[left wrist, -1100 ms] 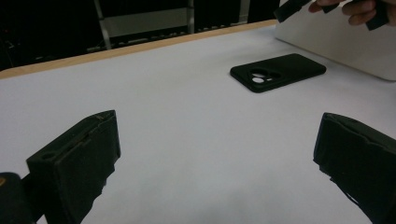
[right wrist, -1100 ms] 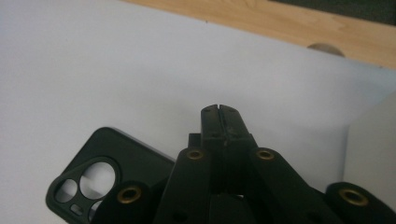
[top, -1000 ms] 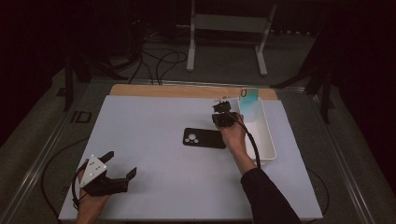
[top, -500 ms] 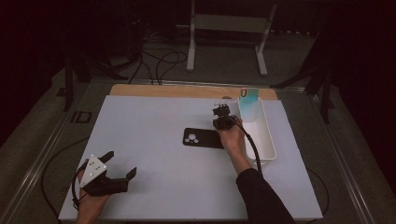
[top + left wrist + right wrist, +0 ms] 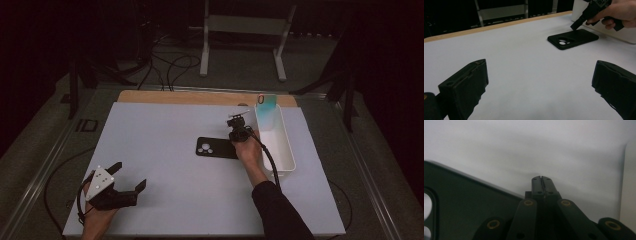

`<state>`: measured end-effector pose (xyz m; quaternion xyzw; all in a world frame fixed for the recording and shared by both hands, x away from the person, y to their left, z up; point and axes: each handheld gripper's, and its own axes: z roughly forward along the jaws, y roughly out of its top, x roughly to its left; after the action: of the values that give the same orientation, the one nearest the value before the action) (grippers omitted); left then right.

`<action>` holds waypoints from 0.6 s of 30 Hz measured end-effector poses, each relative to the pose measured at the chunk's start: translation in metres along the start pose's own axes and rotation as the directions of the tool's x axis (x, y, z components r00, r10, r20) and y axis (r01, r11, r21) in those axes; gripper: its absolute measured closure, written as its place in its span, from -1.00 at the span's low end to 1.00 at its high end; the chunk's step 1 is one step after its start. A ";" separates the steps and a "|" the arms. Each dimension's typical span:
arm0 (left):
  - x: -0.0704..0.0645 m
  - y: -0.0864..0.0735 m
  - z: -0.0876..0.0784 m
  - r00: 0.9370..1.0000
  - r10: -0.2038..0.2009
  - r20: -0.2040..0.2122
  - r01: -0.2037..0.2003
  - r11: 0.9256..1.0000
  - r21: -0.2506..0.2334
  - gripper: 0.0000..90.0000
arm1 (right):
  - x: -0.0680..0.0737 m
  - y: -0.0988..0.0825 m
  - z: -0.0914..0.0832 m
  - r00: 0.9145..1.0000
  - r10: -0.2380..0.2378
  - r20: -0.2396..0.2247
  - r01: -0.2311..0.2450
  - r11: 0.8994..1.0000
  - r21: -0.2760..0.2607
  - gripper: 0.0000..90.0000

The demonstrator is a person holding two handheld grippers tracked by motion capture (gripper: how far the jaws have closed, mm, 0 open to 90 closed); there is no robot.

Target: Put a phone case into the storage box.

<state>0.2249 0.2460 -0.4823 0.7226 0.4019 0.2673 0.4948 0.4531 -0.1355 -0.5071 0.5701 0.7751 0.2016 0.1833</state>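
Left hand-held gripper (image 5: 131, 188) rests low at the near left corner of the table (image 5: 165, 130), jaws spread wide with nothing between them. It sits well apart from the work and looks idle. Best left there unless a steadying hold is needed.

Black phone case (image 5: 217, 148) lies flat, near the middle of the table and a little to the right, camera cutouts at its left end. In the left gripper view the same case (image 5: 573, 38) shows dark against the white surface.

Right hand-held gripper (image 5: 233, 135) points steeply down at the case's far right edge, jaws pressed together with nothing held. From its own camera, the closed tips (image 5: 541, 179) sit just past the case's edge (image 5: 469, 202), over bare table; whether they touch the case I cannot tell.

Judgement: the step looks like working the shut tips against that edge, to nudge or lift the case. Keep the tips low and the push slow, as a thin case on a smooth table is likely to skate.

White tray (image 5: 286, 150) stands just right of the case, with a pale green case (image 5: 266, 106) leaning upright at its far end. Mind the tray wall; a sideways shove could jam the black case against it.
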 end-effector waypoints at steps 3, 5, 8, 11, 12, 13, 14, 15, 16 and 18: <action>0.000 0.000 0.000 1.000 -0.001 -0.001 0.001 1.000 -0.001 -0.98 | 0.002 -0.003 -0.002 1.000 -0.006 0.007 0.006 1.000 0.005 1.00; 0.000 0.000 0.000 1.000 -0.001 -0.001 0.001 1.000 -0.001 -0.98 | 0.003 -0.004 -0.003 1.000 -0.016 0.008 0.016 1.000 0.006 1.00; 0.000 0.000 0.000 1.000 0.000 0.000 0.000 1.000 0.000 -0.98 | 0.008 -0.010 -0.007 0.999 -0.035 -0.004 0.035 0.999 0.016 1.00; 0.000 0.000 0.000 1.000 0.000 -0.001 0.000 1.000 0.000 -0.98 | 0.016 -0.022 -0.014 0.998 -0.058 -0.029 0.058 0.998 0.001 1.00; 0.000 0.000 0.000 1.000 0.001 0.000 -0.001 1.000 -0.001 -0.98 | 0.017 -0.025 -0.016 0.997 -0.063 -0.039 0.062 0.998 -0.006 1.00; 0.000 0.000 0.000 1.000 0.001 0.000 -0.001 1.000 -0.001 -0.98 | 0.018 -0.029 -0.017 0.996 -0.070 -0.048 0.069 0.998 -0.012 1.00; -0.001 0.000 0.000 1.000 0.002 0.000 -0.002 1.000 0.000 -0.98 | 0.020 -0.032 -0.019 0.996 -0.071 -0.057 0.070 0.997 -0.017 1.00; -0.001 0.000 0.000 1.000 0.002 0.000 -0.002 1.000 0.001 -0.98 | 0.021 -0.036 -0.021 0.995 -0.075 -0.068 0.073 0.997 -0.021 1.00; -0.001 0.000 0.000 1.000 0.004 0.001 -0.004 1.000 0.002 -0.98 | 0.021 -0.039 -0.024 0.993 -0.081 -0.083 0.079 0.997 -0.024 1.00; -0.001 0.000 0.001 1.000 0.005 0.001 -0.005 1.000 0.004 -0.98 | 0.024 -0.046 -0.027 0.991 -0.085 -0.103 0.082 0.996 -0.035 1.00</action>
<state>0.2246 0.2446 -0.4824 0.7248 0.4002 0.2674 0.4929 0.3954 -0.1275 -0.5091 0.5228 0.8037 0.2353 0.1594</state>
